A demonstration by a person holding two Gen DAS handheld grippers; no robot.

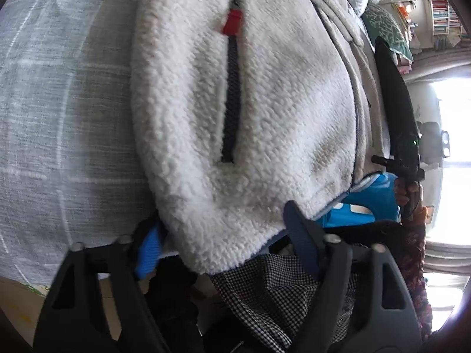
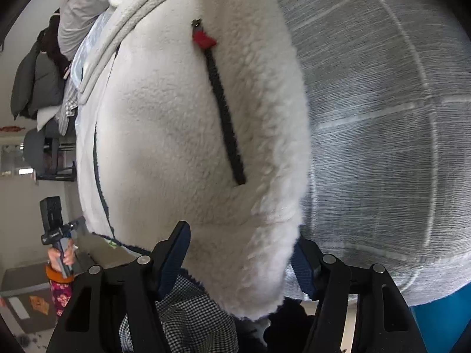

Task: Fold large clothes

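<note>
A white fleece jacket (image 1: 265, 103) lies on a grey checked bedspread (image 1: 59, 117), front up, with a dark pocket zipper (image 1: 231, 100) and a red pull tab (image 1: 232, 22). My left gripper (image 1: 223, 235) is open, its blue-padded fingers (image 1: 300, 235) astride the jacket's bottom corner. In the right wrist view the same jacket (image 2: 176, 132) shows its other pocket zipper (image 2: 225, 108). My right gripper (image 2: 241, 259) is open, its fingers (image 2: 173, 253) on either side of the other hem corner. The other hand-held gripper shows in the left wrist view (image 1: 403, 147) and in the right wrist view (image 2: 56, 229).
A black-and-white checked cloth (image 1: 279, 294) hangs below the bed edge, also in the right wrist view (image 2: 182, 317). Pillows and clothes (image 1: 382, 23) pile at the far end. Dark coats (image 2: 38, 85) hang at the left. A bright window (image 1: 453, 147) is at the right.
</note>
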